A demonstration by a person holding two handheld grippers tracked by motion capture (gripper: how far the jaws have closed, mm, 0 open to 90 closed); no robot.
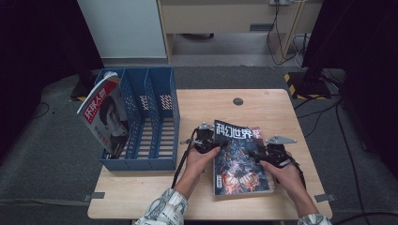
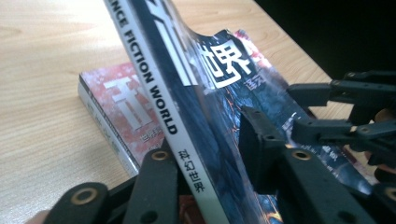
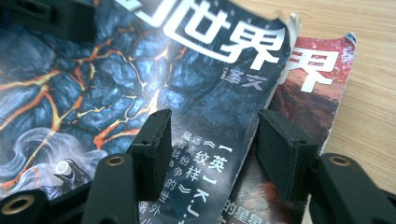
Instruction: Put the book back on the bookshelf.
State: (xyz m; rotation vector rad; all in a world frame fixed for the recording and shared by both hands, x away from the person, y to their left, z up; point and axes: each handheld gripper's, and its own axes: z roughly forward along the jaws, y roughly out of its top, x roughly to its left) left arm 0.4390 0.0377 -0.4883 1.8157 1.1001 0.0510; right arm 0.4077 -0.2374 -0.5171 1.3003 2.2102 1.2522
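A dark blue science-fiction magazine (image 1: 239,159) lies on a red-covered magazine (image 2: 121,107) on the wooden table (image 1: 277,108). Its spine side is tilted up off the red one. My left gripper (image 1: 215,146) is at the spine; in the left gripper view the left gripper (image 2: 205,140) has one jaw under the spine and one on the cover, shut on the blue magazine (image 2: 205,88). My right gripper (image 1: 256,153) is at the opposite edge. There the right gripper (image 3: 212,123) stands open, with the curled edge of the blue magazine (image 3: 140,70) between its jaws and the red magazine (image 3: 322,88) beneath.
A blue three-slot file holder (image 1: 155,117) stands at the table's left, with a red-and-white magazine (image 1: 103,117) leaning in its leftmost slot. A dark round grommet (image 1: 238,101) sits near the far edge. Bare wood lies behind the magazines.
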